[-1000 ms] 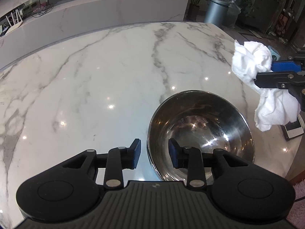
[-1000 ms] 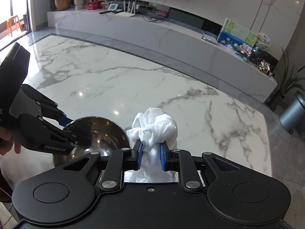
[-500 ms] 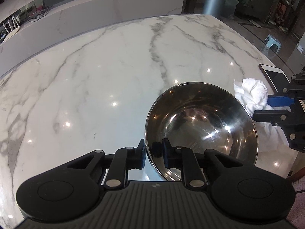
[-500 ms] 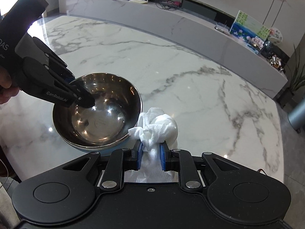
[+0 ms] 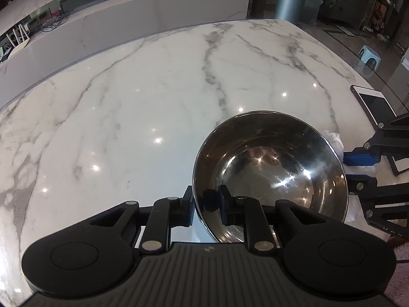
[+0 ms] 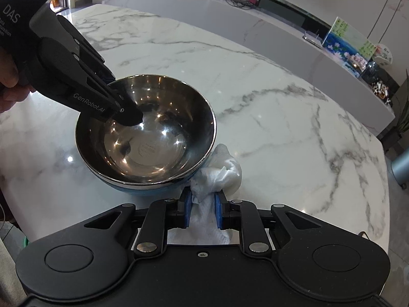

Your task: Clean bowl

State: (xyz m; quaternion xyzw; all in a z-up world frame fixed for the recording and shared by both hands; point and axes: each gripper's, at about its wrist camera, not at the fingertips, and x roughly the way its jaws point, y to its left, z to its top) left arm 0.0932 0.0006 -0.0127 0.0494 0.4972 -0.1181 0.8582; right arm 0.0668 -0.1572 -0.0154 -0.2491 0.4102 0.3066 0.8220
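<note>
A shiny steel bowl (image 5: 276,168) with a blue outer shell stands upright on the white marble table (image 5: 127,128). My left gripper (image 5: 207,204) is shut on the bowl's near-left rim, one finger outside the wall and one inside. The right wrist view shows the same bowl (image 6: 153,138) with the left gripper (image 6: 125,113) clamped on its far-left rim. My right gripper (image 6: 202,211) is shut on a crumpled white cloth (image 6: 225,171), which rests against the bowl's outer wall low on its right side. In the left wrist view, the cloth (image 5: 336,140) peeks out behind the bowl, beside the right gripper (image 5: 358,170).
A white-framed phone (image 5: 375,102) lies near the table's right edge, just past the right gripper. A person's hand (image 6: 10,81) holds the left gripper's handle. A long marble counter (image 6: 281,38) with small items runs behind the table. A pink rug (image 5: 401,268) shows at the lower right.
My left gripper's jaws have come together on the bowl's rim. The right gripper has come down with the cloth from above the table to beside the bowl's outer wall.
</note>
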